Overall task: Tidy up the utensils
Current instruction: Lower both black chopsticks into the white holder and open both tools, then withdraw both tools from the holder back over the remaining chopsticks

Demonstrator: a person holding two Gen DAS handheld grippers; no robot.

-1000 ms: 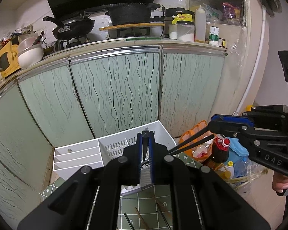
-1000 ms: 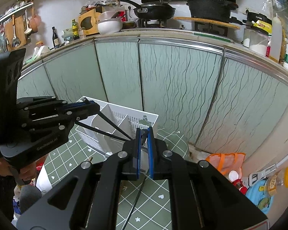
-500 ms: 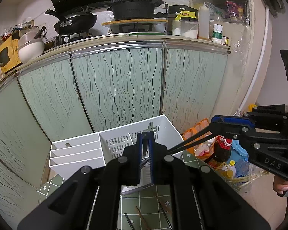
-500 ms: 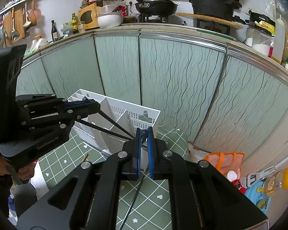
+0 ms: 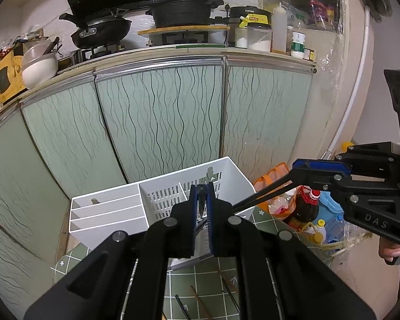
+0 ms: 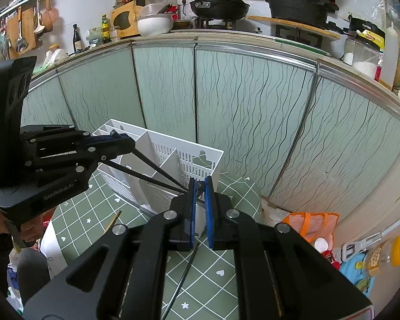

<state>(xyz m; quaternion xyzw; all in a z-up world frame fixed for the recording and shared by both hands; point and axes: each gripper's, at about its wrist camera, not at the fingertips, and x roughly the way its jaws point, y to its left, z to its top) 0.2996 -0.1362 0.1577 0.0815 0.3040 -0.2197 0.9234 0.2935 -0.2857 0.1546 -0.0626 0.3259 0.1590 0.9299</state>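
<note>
Both grippers are shut on the same pair of black chopsticks, one at each end, above a white utensil organizer. My left gripper pinches one end; the chopsticks run from it to my right gripper, seen at the right of the left wrist view. In the right wrist view my right gripper pinches the other end, and the chopsticks run left to the left gripper. The organizer has slotted compartments.
The organizer stands on a green grid mat before pale green cabinet doors. Loose chopsticks lie on the mat. Bottles and an orange bag crowd the floor on the right. Pans sit on the counter above.
Both grippers, with the chopsticks between them, have risen slightly and drawn back; the organizer sits lower and a little farther in both views.
</note>
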